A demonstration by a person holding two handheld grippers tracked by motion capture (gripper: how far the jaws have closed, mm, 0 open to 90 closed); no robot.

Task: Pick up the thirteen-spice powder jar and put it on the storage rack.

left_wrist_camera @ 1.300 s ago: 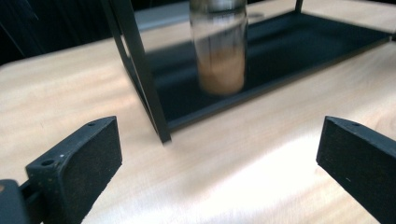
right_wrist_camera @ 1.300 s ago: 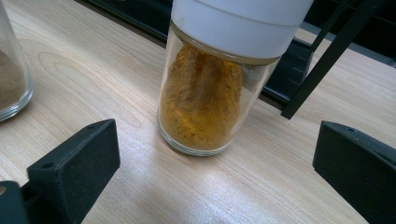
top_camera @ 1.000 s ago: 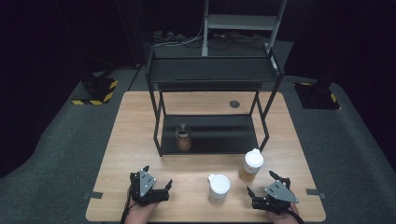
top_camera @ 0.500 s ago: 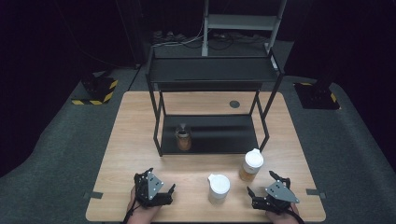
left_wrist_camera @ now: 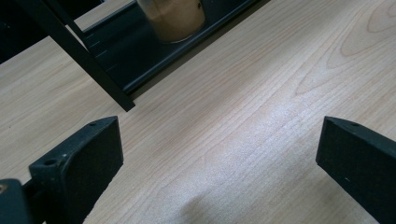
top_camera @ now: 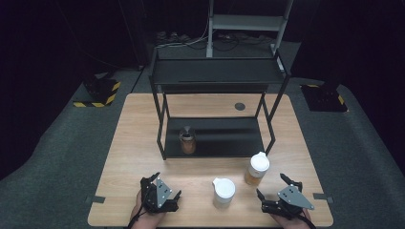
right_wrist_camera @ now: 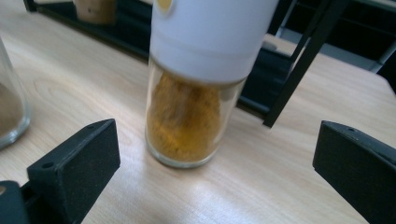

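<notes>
My claw [right_wrist_camera: 217,172] is spread wide, one black jaw low at each side, nothing between them but bare counter [right_wrist_camera: 280,186]. Just ahead, centred in the gap, a glass spice jar [right_wrist_camera: 191,121] stands upright on the wood, yellow-orange powder inside, white cap on top. Another glass jar [right_wrist_camera: 11,112] holding brownish powder stands beside it, apart. Behind them runs the black rack [right_wrist_camera: 299,65], its slanted leg planted on the counter.
</notes>
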